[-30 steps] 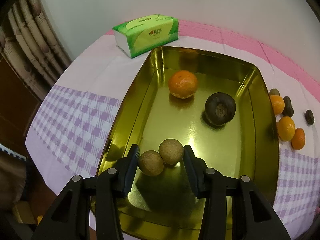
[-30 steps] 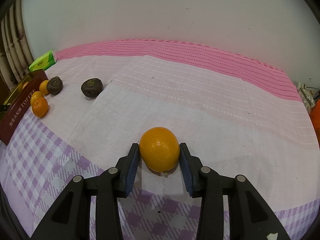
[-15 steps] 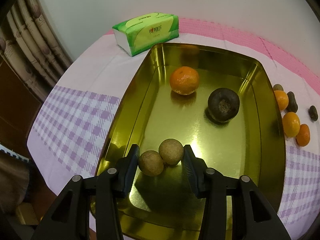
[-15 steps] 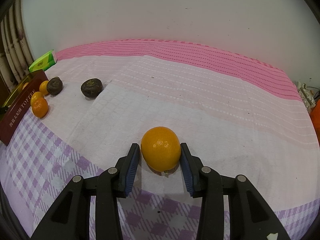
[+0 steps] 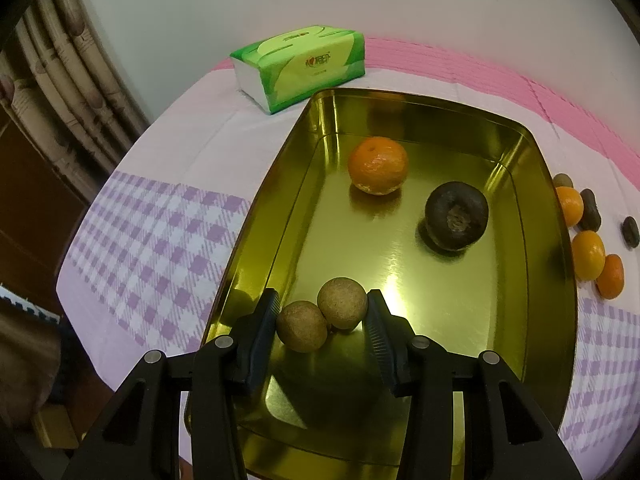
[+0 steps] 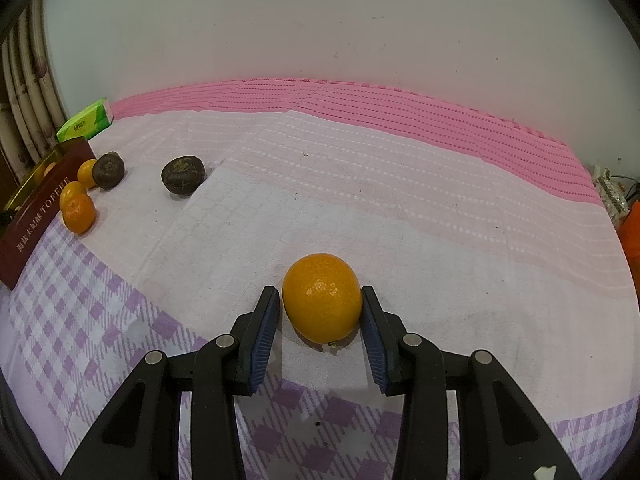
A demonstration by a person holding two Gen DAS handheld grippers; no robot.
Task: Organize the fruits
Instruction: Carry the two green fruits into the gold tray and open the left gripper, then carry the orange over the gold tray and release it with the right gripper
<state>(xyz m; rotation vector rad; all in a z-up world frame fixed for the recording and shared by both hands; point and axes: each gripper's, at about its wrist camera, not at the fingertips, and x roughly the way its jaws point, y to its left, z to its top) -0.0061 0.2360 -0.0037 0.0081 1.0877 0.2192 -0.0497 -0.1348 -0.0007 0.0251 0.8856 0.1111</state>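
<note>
— Where are the left tongs?

— Over the near end of the gold tin, spread wide around two brown fruits, gripping neither.

— And the right tongs?

— Also parted, flanking an orange on the bench; the right pad looks touching, the left just clear.

— In the tin?

— A mandarin and a dark fruit, farther back.

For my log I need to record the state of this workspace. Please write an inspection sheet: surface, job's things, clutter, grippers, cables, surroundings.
Surface: checked tablecloth, pink at the far edge.
Job's things: gold tin holds a tangerine, a dark fruit, two brown fruits; more fruits lie outside it.
Clutter: tissue pack.
Grippers: left gripper brackets the brown pair; right gripper brackets an orange on the cloth, small gaps visible.
Cables: nothing seen.
Surroundings: white wall, curtain.
</note>
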